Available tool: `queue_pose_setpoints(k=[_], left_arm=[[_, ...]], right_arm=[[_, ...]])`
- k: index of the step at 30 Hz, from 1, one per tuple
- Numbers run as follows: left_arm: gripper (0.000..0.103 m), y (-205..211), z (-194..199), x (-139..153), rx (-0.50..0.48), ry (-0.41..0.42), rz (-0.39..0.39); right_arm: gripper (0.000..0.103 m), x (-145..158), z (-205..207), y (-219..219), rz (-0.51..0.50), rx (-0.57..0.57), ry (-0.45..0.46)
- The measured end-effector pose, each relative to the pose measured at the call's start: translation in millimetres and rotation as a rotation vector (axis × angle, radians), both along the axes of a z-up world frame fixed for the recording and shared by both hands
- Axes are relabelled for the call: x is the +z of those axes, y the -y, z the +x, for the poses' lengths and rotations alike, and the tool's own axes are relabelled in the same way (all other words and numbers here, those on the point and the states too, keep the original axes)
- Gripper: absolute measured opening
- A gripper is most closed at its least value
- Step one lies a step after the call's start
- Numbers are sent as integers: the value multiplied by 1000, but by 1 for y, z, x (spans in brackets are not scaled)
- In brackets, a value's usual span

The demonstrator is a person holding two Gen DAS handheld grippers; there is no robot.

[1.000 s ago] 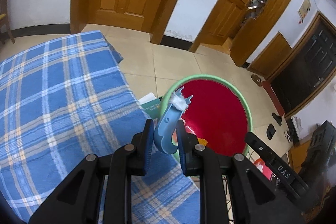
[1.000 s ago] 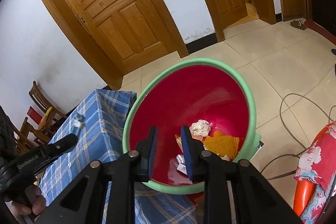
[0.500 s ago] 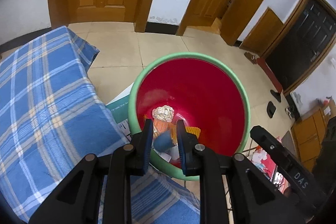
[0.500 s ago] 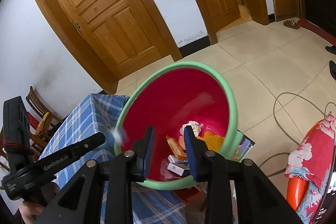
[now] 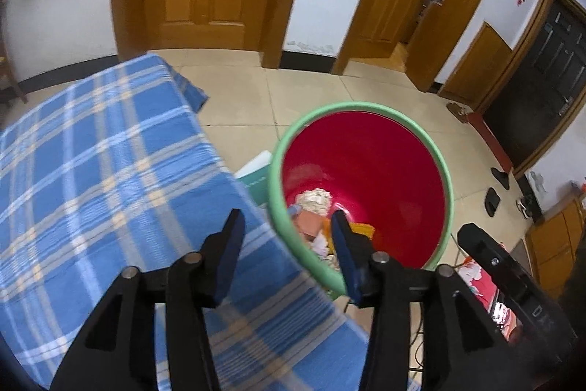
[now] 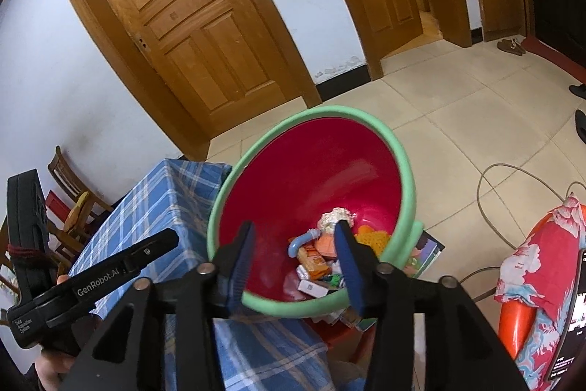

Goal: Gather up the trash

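Observation:
A red bin with a green rim (image 5: 445, 178) (image 6: 404, 171) stands beside the table under a blue plaid cloth (image 5: 91, 171) (image 6: 146, 207). In it lie a blue curved piece (image 6: 297, 242), a crumpled paper ball (image 5: 314, 198) (image 6: 335, 217), orange wrappers and small boxes. My left gripper (image 5: 286, 218) hangs over the bin's near rim and the table edge, its jaws opening with nothing between them. My right gripper (image 6: 295, 228) points down into the bin from above, its jaws opening too, and it holds nothing. The trash lies far below its pads.
Wooden doors (image 6: 190, 24) line the white wall behind the bin. A wooden chair (image 6: 73, 185) stands behind the table. A cable (image 6: 487, 193) loops on the tiled floor, and a flowered red cloth (image 6: 542, 244) lies to the right. Books (image 6: 426, 250) lie under the bin.
The left gripper carried the blue curved piece over the bin, opened, and the piece now lies among the trash. The right gripper's jaws have widened.

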State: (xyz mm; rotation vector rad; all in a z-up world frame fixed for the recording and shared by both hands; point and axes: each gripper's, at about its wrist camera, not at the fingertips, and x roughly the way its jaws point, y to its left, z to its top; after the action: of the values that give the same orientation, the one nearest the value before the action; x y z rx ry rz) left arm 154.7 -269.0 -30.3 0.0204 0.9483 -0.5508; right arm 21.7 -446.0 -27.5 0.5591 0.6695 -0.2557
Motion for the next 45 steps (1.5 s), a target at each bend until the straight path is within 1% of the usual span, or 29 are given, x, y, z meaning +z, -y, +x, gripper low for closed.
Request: queue_pose_setpoints(k=[3,5,9,11,14,17,19,22,25,28,32,37,45], left_arm=[[63,-18,-6,6,36,20,4],[65,-31,-10,11,58,31,6],[74,-57,-19,21,110,59,3],[75,-68,-22,28,134,72,0],[76,-90,-29,37,174,87,-3],[76,-107,-37,44,212,108,-3],[76,-118,-43,49,234,123,0],[80,-133,-53,55,255,142,0],[81,-147,-63,59,283,158,0],[84,-160,-73,63,317,174,5],[86,-176,-89,65,367,203,29],[86,-188,-103,61,387,214,49],[86,-201,-116,53,421,225,68]], right_arm=[[58,4,-2,-10,-9,24,7],[64,8,-3,-17,-16,36,12],[71,18,-6,-32,-36,58,25],[77,23,-10,-41,-44,70,37],[81,29,-14,-53,-56,86,47],[84,35,-16,-67,-71,114,53],[89,39,-19,-78,-82,133,60],[91,44,-22,-93,-101,161,71],[97,48,-26,-105,-119,181,80],[102,51,-31,-117,-141,198,87],[102,52,-39,-130,-166,214,92],[102,48,-44,-144,-172,243,90],[102,47,-49,-161,-199,257,95]])
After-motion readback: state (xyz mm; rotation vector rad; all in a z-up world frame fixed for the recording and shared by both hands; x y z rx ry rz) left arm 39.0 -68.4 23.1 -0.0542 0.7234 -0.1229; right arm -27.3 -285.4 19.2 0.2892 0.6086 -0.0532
